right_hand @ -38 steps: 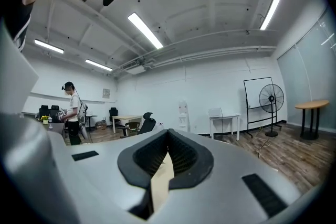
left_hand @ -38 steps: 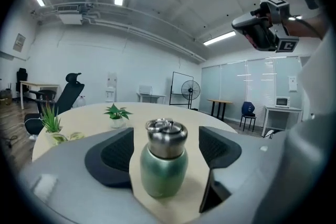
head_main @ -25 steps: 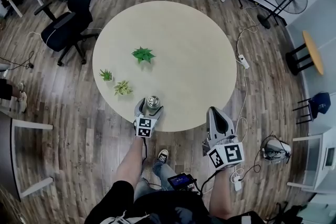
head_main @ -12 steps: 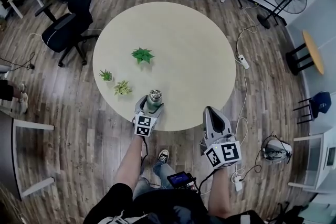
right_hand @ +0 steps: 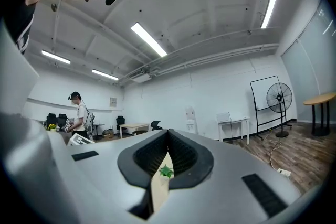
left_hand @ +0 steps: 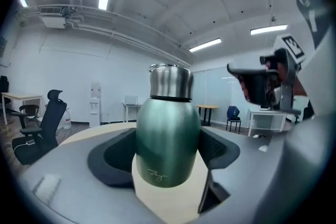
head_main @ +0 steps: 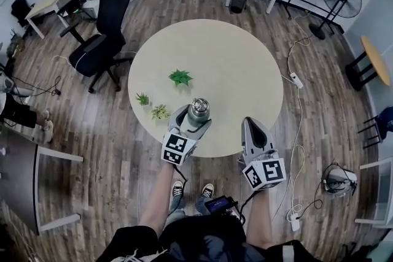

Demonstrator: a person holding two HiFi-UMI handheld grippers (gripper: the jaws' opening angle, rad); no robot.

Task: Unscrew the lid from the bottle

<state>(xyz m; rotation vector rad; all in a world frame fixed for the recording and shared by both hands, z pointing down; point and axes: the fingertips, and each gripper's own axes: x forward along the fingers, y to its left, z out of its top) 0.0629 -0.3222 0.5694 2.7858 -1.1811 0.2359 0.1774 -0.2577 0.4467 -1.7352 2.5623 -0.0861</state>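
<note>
Bottle (head_main: 199, 110): one, lid (left_hand: 170, 81) on, in left tongs (head_main: 191, 121); potted plants (head_main: 180, 77): three

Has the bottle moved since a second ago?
Yes, upward: the bottle now shows level with the pale potted plant; before, it sat below it in frame.

The head camera looks steeply down from high above the person onto the round worktop (head_main: 233, 64). A camera rides close behind the jaws of the left gripper (head_main: 194, 121) and the right gripper (head_main: 252, 126), each facing about level across the room. All three views share the worktop, and the head and left gripper views also share the bottle (head_main: 198, 108).
</note>
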